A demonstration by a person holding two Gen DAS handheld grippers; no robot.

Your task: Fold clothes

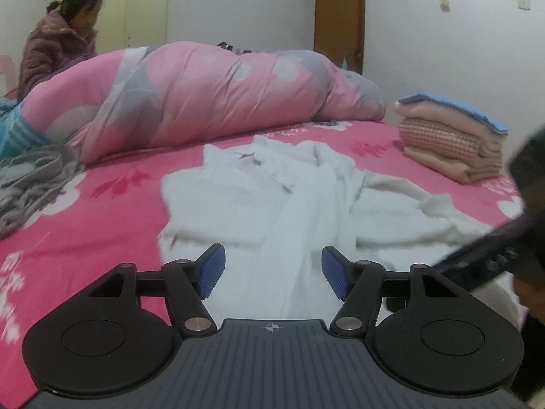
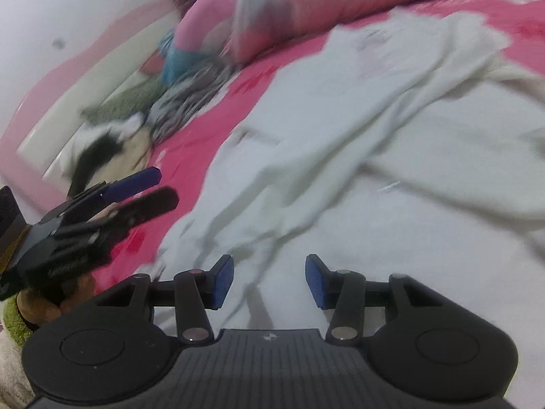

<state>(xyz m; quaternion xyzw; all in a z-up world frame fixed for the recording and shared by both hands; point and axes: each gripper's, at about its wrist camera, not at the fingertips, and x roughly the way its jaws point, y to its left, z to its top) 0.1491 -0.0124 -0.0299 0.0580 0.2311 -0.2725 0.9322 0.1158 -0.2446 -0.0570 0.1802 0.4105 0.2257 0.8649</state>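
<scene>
Left gripper (image 1: 273, 269): jaws apart, nothing pinched; white cloth lies under and between the blue pads, not pressed.
Right gripper (image 2: 269, 281): jaws apart too, empty, poised low over the same cloth.
White garment (image 1: 272, 197): spread but rumpled across the middle of the bed, hem toward the near edge, collar toward the far side; a ridge of bunched cloth runs up the centre, one sleeve trails toward the right edge.
Step in hand: likely between grasps, garment laid out but not yet folded.
Next move: calls for picking hem or side edges with both grippers, smoothing the central ridge, then bringing one side over the other.
Bed cover (image 1: 85, 238): bare pink floral stretch at the left edge, room there to swing a sleeve.
Grey striped clothes (image 1: 30, 184): heaped at the left edge, near the garment but apart.
Folded stack (image 1: 453, 139): at the far right corner, well apart; a probable place for the finished piece.
Quilt (image 1: 204, 92): rolled along the far side, limits reach beyond the collar.
Person (image 1: 58, 41): beyond the quilt, at the far left corner.
</scene>
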